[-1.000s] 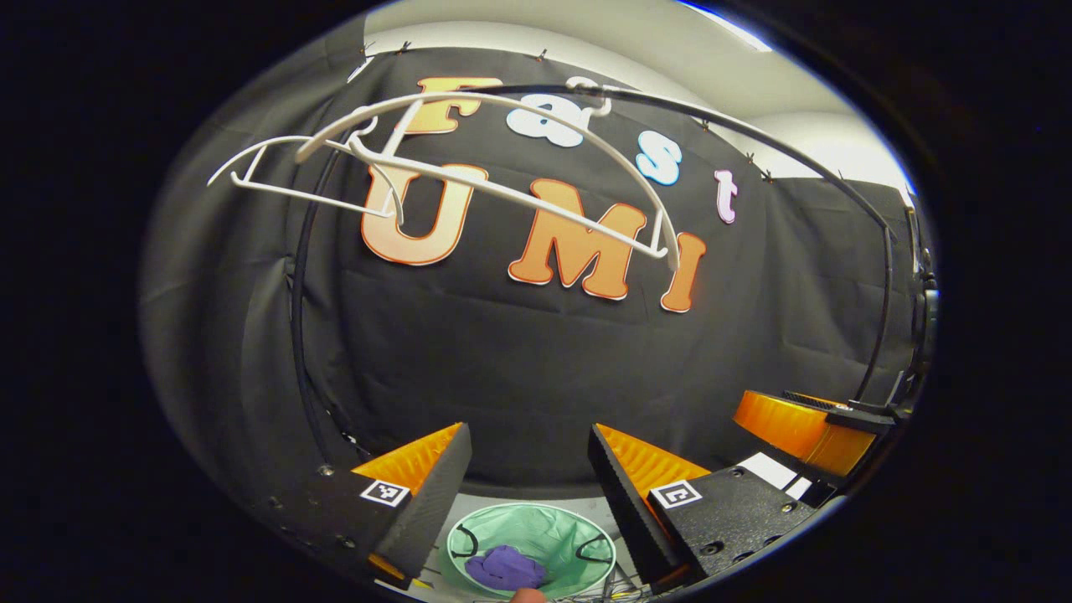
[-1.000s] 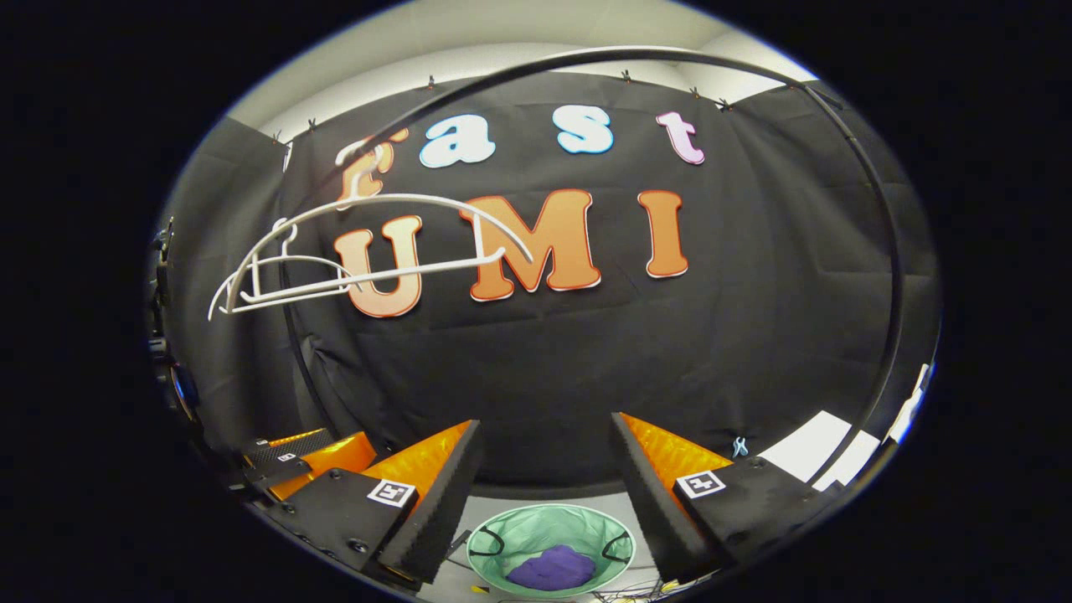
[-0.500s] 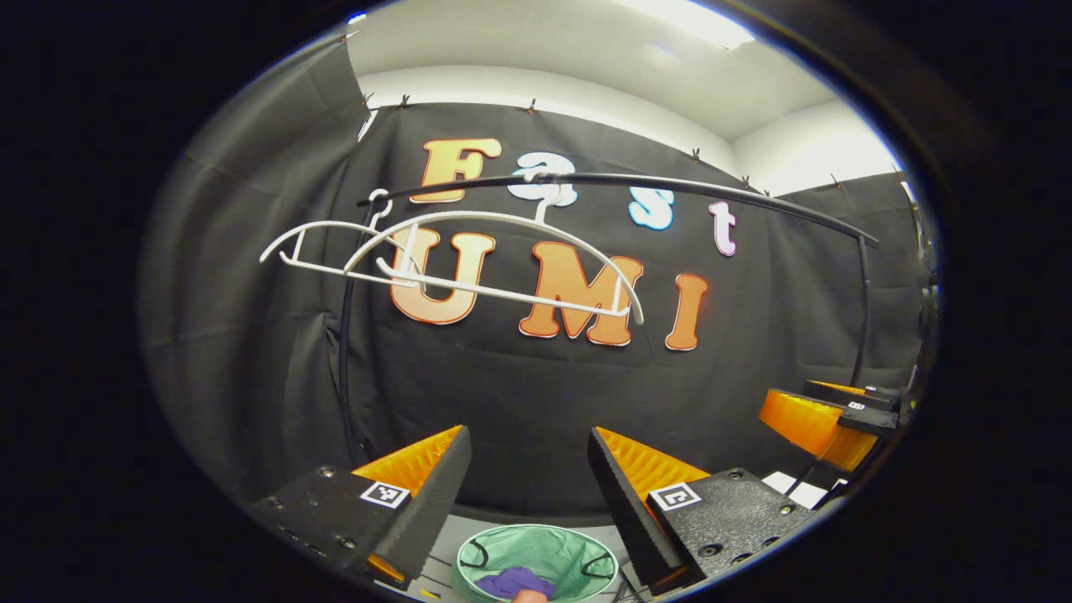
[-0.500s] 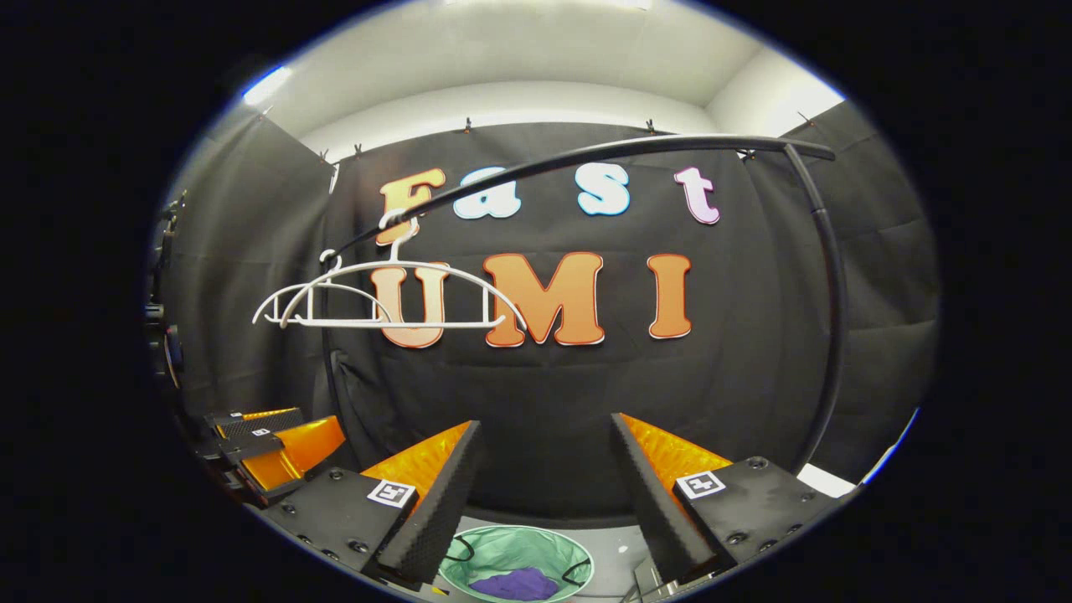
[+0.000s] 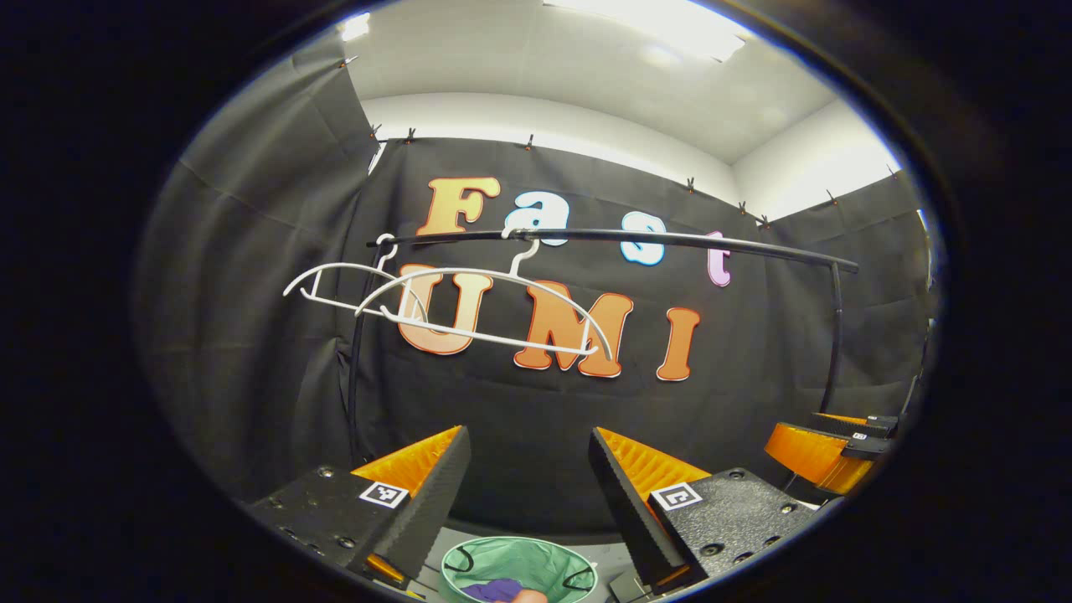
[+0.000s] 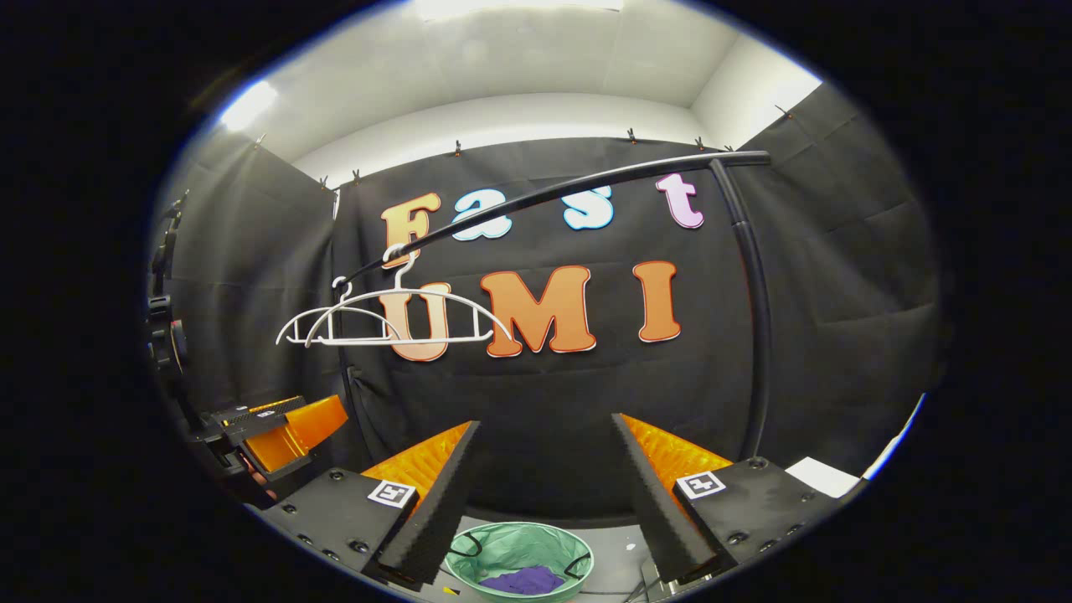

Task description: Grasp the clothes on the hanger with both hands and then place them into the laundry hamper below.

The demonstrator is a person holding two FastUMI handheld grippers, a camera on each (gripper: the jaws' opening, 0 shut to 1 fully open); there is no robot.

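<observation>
In the left gripper view we saw the left gripper (image 5: 528, 494) at the bottom of the frame with its fingers spread wide and nothing between them. Same in the right gripper view: the right gripper (image 6: 544, 494) sat at bottom centre, fingers wide apart, holding nothing.

The laundry hamper (image 5: 536, 559), pale green mesh with black handles, sat at the very bottom edge of the left gripper view, between the fingers and beyond them. The purple clothes (image 5: 490, 591) lay inside it, only partly seen at the frame's lower edge. In the right gripper view the hamper (image 6: 481, 557) showed at bottom centre with the purple clothes (image 6: 526, 579) bunched low inside it.

Two white hangers (image 5: 469, 314) hung bare from the black rail (image 5: 670, 241) in the centre-left of the left gripper view, one overlapping the other. In the right gripper view the hangers (image 6: 394, 322) were at centre left, hooked near the left end of the rail (image 6: 586, 180), whose upright post ran down the right side.

The right gripper (image 5: 825, 440) also appeared at the right edge of the left gripper view; the left gripper (image 6: 272, 423) appeared at the lower left of the right gripper view.
</observation>
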